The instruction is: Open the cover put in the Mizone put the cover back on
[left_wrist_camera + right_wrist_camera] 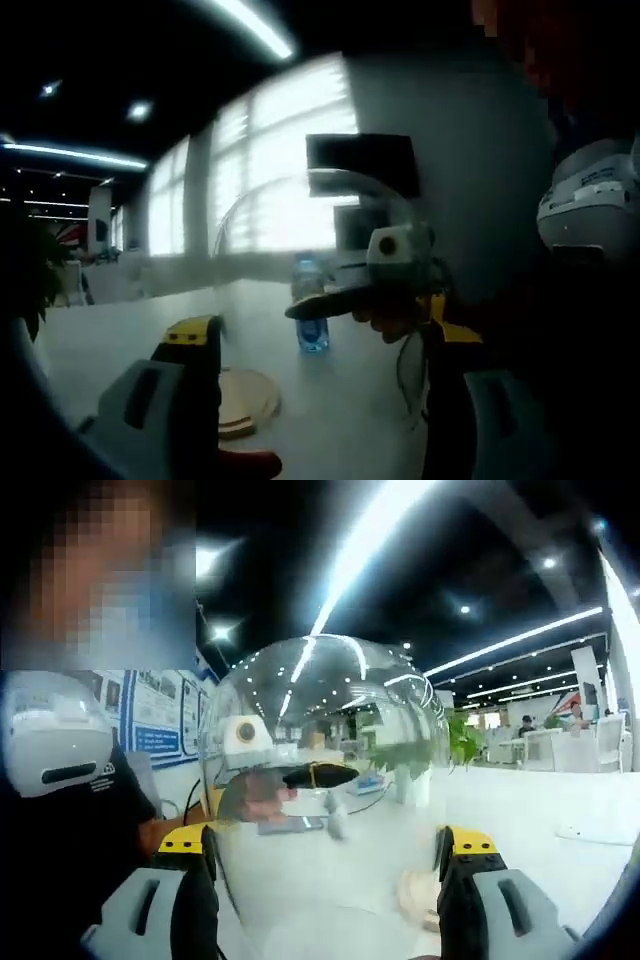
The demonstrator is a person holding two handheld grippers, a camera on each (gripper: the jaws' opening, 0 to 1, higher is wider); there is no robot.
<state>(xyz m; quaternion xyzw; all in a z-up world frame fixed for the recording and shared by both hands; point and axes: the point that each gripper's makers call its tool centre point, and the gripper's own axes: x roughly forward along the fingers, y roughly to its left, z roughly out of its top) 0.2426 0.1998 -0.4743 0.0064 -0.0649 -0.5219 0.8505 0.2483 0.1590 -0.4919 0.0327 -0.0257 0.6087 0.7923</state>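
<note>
The clear dome cover [330, 780] is raised off the white bench [350, 400], gripped between the right gripper [325, 855] fingers. The left gripper [320, 350] fingers stand open, with the Mizone bottle [311, 305] upright beyond the round wooden base [245, 400]

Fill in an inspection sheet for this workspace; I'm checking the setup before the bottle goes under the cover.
Surface: white table, bare around the job's things.
Job's things: clear dome cover lifted off, close before the right gripper; Mizone bottle upright on the table; round wooden base lies bare.
Clutter: nothing seen.
Grippers: left gripper jaws apart, holding nothing; right gripper's jaws flank the cover, grip unclear.
Cables: thin dark cable on the table, seen through the cover.
Surroundings: bright windows, ceiling light strips, potted plant.
</note>
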